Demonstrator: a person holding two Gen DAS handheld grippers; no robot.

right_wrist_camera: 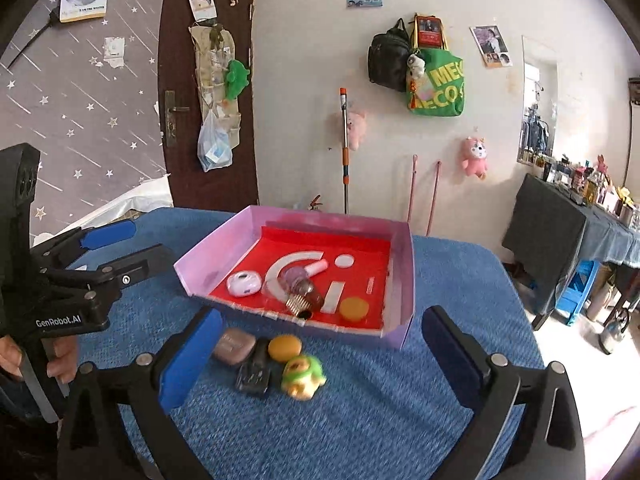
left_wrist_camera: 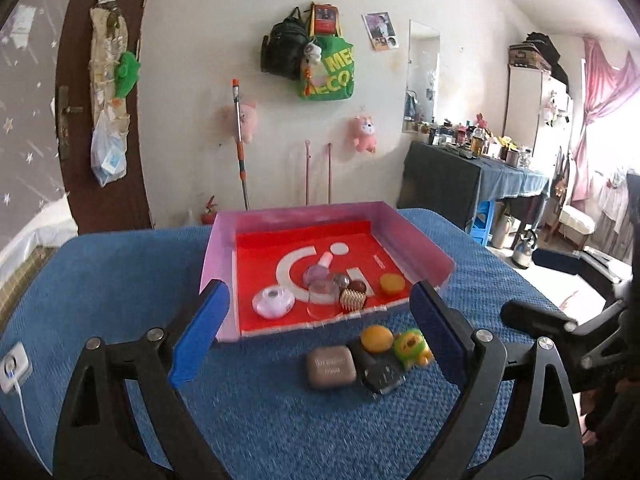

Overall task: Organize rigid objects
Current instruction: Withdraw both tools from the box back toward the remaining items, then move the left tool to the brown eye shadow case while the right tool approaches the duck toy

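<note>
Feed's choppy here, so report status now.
Both grippers, left and right, open, empty. Four items outside tray. Nothing blocking.

We're in a home bedroom: blue bedspread (left_wrist_camera: 260, 420) near us, bags (left_wrist_camera: 280, 44) and plush toys (left_wrist_camera: 364, 134) hung on the far wall, pink curtain (left_wrist_camera: 604, 92) far right, cluttered dresser (left_wrist_camera: 480, 168) with cosmetics, wardrobe (left_wrist_camera: 532, 108) behind it.

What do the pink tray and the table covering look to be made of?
The tray looks like thin card or paperboard with a faintly glossy lilac-pink finish: its walls are flat folded sheets with creased corners. The table covering seems to be woven blue fabric, matte, with a nubby, textured surface.
</note>
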